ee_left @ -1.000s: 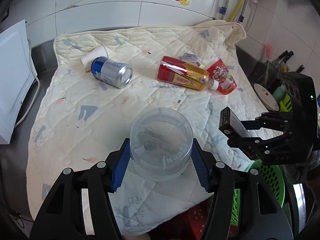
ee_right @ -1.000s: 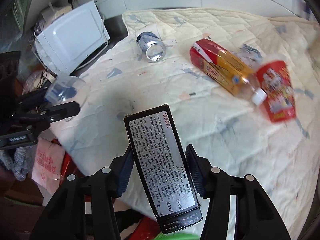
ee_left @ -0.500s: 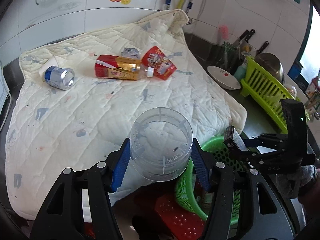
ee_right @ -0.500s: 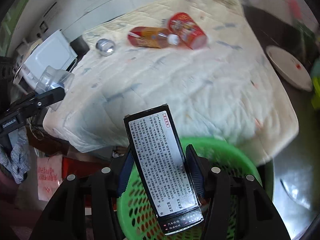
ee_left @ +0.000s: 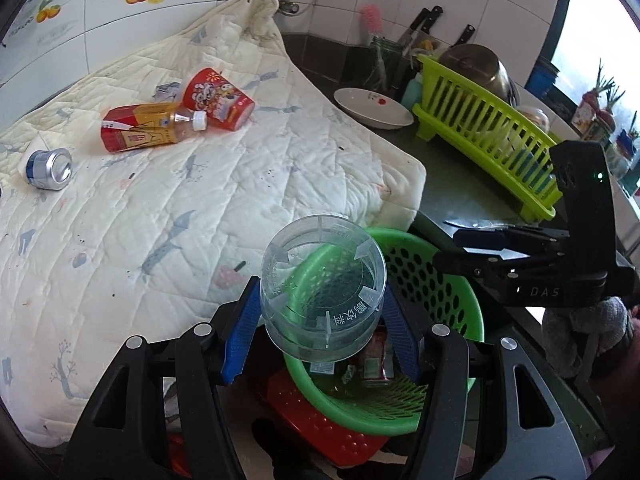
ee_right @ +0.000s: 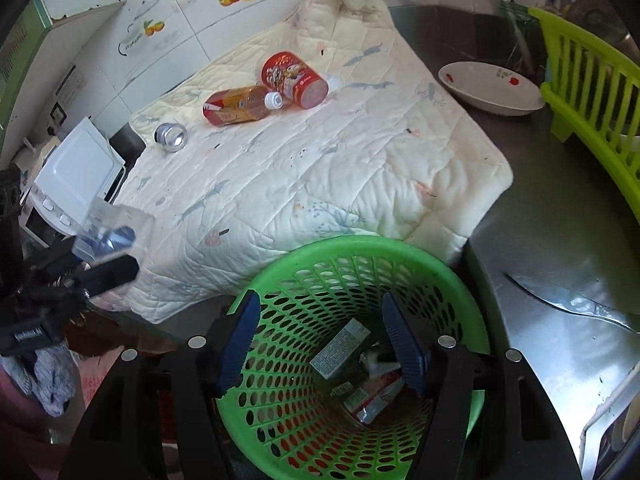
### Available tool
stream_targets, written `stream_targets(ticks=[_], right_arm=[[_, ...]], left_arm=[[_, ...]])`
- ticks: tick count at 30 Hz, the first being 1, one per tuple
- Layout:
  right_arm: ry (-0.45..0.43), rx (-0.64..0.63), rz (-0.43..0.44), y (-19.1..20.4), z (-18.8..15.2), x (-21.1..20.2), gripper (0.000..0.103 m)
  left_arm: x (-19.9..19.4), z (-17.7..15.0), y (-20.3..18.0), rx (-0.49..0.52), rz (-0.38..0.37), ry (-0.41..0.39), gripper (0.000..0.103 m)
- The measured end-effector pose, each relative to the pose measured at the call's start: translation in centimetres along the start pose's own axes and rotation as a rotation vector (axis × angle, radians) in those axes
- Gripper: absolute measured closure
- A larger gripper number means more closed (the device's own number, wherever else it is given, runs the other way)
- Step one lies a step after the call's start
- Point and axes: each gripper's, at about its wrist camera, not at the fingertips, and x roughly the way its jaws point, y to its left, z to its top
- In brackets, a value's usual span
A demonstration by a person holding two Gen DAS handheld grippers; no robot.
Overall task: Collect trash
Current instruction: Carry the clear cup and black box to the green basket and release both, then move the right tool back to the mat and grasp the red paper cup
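The left claw (ee_left: 322, 332) is clamped on a clear plastic cup (ee_left: 322, 292), its blue pads (ee_left: 240, 340) pressing the cup's sides. The cup's long axis runs along the claw's fingers, its base facing the camera and its mouth toward 12 o'clock. Raised characters are moulded into the base, too small to read. Cup and claw hang over the green basket (ee_left: 432, 280), which stands at 5 o'clock of the quilt (ee_left: 200, 200).

The right claw (ee_right: 324, 344) is over the basket (ee_right: 280, 280) with its jaws opening and nothing between them. Below it, a small box (ee_right: 340, 348) lies in the basket among wrappers, its long axis running from 7 to 1 o'clock, with fine print that is unreadable. In the left wrist view the claw's side (ee_left: 532, 276) bears the letters "DAS".

On the quilt, toward 10 o'clock, lie a bottle (ee_left: 152, 126) with its white cap toward 3 o'clock, a red paper cup (ee_left: 218, 100) printed with cartoon figures, and a can (ee_left: 50, 168).
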Motion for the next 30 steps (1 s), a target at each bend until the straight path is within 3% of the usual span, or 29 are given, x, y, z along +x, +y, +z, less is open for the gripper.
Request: stream_targets(ticks=[18, 19, 30], right_arm=[[-0.105, 0.054, -0.015, -2.1, -1.8, -4.7, 0.035], [-0.105, 0.055, -0.017, -2.1, -1.9, -4.8, 0.035], [-0.104, 0.047, 0.012, -1.6, -1.9, -4.5, 0.034]], left_arm=[[3.5, -1.8, -4.4, 0.048, -0.059, 0.135, 0.039], [3.6, -1.9, -4.5, 0.046, -0.062, 0.143, 0.034], [2.6, -1.8, -4.0, 0.031, -0.054, 0.125, 0.030]])
